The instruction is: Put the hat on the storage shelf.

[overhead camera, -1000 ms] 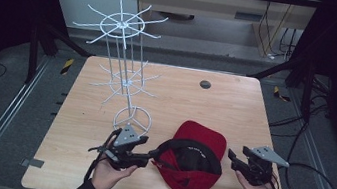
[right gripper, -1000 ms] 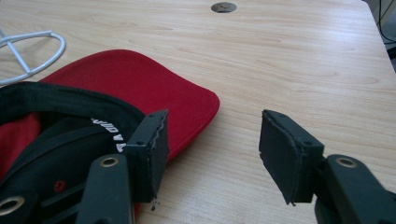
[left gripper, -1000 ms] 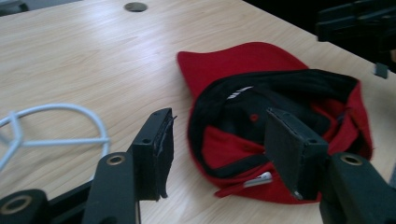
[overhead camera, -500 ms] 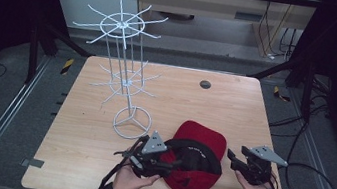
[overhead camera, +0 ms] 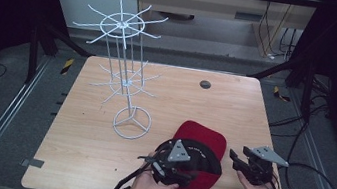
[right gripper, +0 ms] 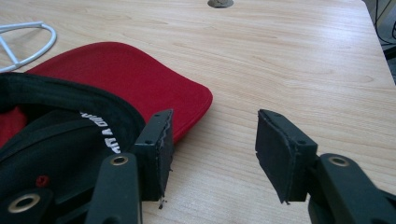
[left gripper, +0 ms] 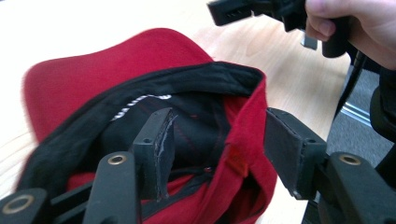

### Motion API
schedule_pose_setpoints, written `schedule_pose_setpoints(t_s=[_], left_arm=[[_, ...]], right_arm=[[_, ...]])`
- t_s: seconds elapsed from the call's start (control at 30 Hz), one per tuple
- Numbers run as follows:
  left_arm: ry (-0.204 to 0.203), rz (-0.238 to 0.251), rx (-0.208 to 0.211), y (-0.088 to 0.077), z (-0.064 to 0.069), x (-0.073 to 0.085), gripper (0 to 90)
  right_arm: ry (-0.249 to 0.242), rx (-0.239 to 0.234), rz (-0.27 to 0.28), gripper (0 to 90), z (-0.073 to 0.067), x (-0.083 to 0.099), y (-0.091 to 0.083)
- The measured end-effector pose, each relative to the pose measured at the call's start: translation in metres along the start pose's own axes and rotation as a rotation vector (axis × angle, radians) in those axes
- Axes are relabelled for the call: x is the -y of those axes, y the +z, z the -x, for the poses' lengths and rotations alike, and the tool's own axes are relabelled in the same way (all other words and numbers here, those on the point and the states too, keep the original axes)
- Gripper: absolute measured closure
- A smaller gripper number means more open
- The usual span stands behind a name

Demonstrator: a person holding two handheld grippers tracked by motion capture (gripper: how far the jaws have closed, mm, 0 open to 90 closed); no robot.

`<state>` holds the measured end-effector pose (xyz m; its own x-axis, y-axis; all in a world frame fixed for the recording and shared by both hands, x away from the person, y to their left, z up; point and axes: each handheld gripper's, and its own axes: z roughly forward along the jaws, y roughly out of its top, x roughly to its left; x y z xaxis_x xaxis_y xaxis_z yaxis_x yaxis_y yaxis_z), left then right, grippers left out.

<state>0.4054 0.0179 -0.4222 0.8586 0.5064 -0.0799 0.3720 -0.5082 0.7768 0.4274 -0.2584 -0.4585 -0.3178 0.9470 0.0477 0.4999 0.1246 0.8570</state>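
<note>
Cap [overhead camera: 198,152] upside-down near rack [overhead camera: 126,93] base | left gripper [left gripper: 215,144] spread astride cap's rim, not pinching | right gripper [right gripper: 212,149] beside cap, empty, jaws just closing slightly

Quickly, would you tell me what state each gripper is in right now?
Left gripper: open, jaws astride the rim of the red cap, not clamped.
Right gripper: open, nothing between its jaws, beside the cap.
</note>
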Motion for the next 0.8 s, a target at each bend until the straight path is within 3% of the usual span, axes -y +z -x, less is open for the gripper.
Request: schedule_pose_setpoints(t_s=[0.37,0.5,0.67,0.8], left_arm=[[0.026,-0.113,0.034,0.029,0.006,0.001,46.6],[0.012,-0.134,0.035,0.032,0.004,0.004,55.9],[0.008,-0.151,0.044,0.031,0.002,0.004,74.3],[0.005,-0.113,0.054,0.024,0.002,0.003,82.3]], right_arm=[[-0.001,0.005,0.001,46.8,0.004,0.001,0.0],[0.0,-0.001,-0.005,46.8,0.003,0.001,0.0],[-0.004,-0.005,-0.008,46.8,0.002,0.001,0.001],[-0.012,-0.006,-0.004,46.8,0.002,0.002,0.0]])
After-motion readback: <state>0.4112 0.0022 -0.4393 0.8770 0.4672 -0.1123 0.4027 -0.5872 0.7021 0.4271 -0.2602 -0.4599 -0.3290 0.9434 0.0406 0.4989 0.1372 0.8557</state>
